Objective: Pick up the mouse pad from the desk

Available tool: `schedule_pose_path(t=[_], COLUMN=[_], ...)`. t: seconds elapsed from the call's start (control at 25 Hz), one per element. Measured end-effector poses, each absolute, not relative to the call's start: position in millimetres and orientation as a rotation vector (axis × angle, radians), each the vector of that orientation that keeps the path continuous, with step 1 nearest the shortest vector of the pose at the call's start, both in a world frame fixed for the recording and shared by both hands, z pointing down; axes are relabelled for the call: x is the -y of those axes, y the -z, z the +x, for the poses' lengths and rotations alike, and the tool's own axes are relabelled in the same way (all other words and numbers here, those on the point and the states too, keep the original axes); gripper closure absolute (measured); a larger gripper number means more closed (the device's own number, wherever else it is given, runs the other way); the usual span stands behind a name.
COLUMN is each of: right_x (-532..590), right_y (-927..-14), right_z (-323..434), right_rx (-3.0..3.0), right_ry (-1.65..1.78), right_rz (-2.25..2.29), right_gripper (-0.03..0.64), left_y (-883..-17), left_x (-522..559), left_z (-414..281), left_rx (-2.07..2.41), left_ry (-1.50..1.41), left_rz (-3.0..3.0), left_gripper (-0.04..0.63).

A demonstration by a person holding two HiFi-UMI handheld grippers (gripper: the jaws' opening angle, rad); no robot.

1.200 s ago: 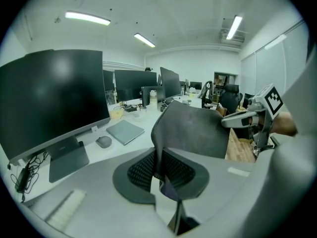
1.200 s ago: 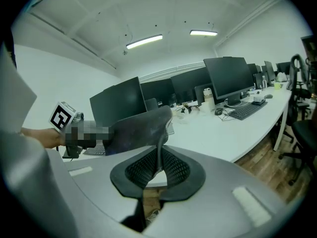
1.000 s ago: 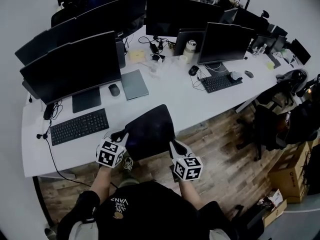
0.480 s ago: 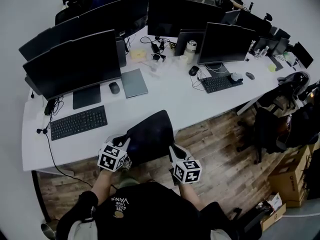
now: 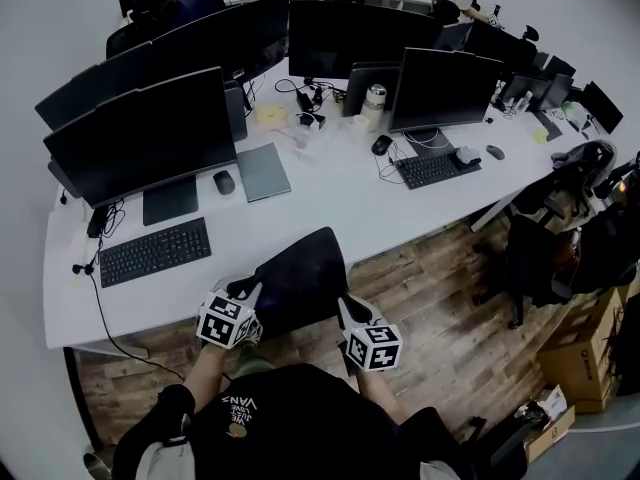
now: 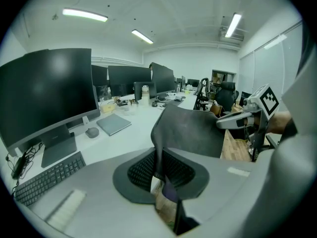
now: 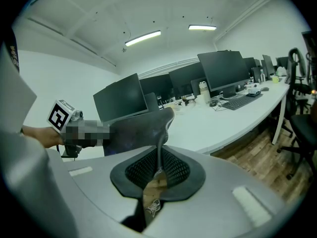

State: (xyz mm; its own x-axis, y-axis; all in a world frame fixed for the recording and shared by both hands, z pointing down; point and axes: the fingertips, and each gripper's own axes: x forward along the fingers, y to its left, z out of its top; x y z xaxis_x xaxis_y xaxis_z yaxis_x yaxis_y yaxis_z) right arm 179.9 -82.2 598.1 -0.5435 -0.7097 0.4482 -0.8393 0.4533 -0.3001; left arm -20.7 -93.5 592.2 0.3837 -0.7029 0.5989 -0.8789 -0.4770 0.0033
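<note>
Black mouse pad (image 5: 300,276), thin curved sheet, opposite edges clamped in left claw (image 5: 247,291) and right claw (image 5: 345,304).

The widest open stretch is the bare white bench (image 5: 330,203) top straight ahead, between the black keyboard (image 5: 155,252) on the left and the second keyboard (image 5: 432,169) on the right. Behind it lie a closed grey laptop (image 5: 263,171) and a mouse (image 5: 223,181), and the row of monitors (image 5: 140,138) walls off the back. The mouse pad (image 5: 300,283), pinched by the left claw (image 5: 243,290) and right claw (image 5: 345,301), fills the gap between them at the bench's near edge. Rightward the wooden floor (image 5: 440,288) lies open, as far as the office chairs (image 5: 540,258).
</note>
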Motion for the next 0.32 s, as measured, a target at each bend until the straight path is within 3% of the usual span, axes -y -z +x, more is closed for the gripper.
schedule_pose_path(t=[0.32], right_x=[83.3], right_y=[-597.1], right_z=[177.8], right_rx=[2.454], right_ry=[-0.734], right_rz=[1.341], right_gripper=[0.581], left_y=[-588.7], left_x=[95.9], left_z=[-20.7], left_rx=[1.38], left_ry=[-0.775], left_rz=[2.34], left_gripper=[0.554])
